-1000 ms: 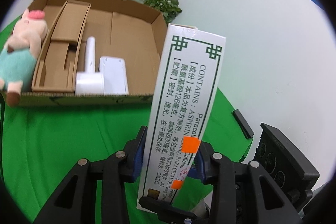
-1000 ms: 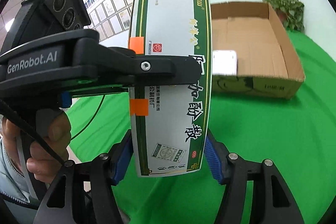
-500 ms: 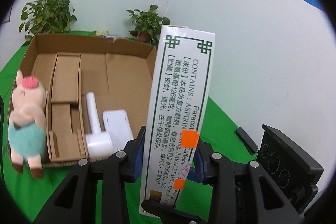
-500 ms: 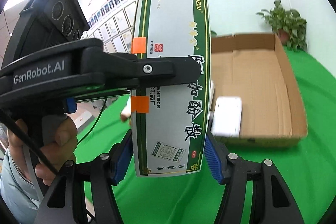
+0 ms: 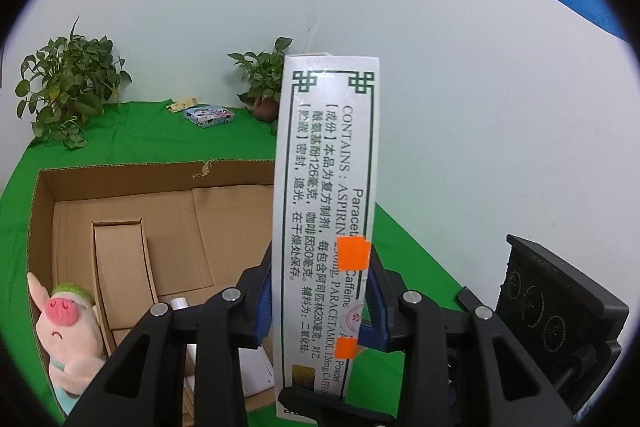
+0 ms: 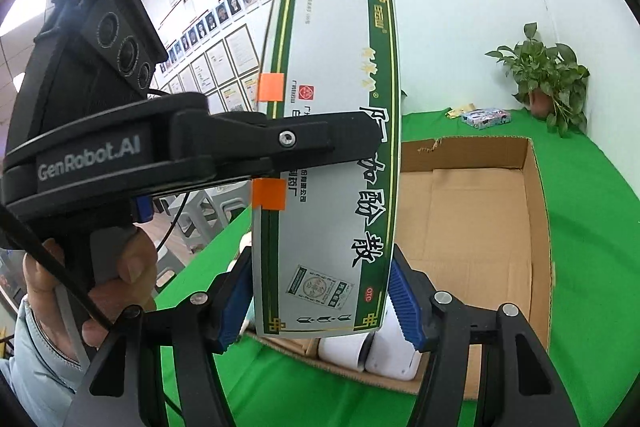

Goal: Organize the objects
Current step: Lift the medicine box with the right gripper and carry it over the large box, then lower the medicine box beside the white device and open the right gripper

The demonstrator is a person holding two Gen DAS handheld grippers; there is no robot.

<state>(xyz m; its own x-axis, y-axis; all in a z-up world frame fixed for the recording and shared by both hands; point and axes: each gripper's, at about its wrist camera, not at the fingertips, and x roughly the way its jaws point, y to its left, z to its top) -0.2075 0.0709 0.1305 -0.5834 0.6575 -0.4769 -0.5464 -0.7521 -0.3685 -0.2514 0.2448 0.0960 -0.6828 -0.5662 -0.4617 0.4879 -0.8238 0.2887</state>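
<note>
Cardboard box behind medicine carton

Left gripper, seen from its own wrist: both black arms angled inward, blue pads pressed flat against the two narrow sides of the medicine box, held upright. Same gripper seen side-on from the right wrist: fingers level, reaching in from the left, clamped across the middle of the box face. Left hand wrapped around the grip below, thumb forward, pale blue sleeve at the wrist. Right gripper: blue pads flanking the lower edges of the box; contact not clear.
</note>
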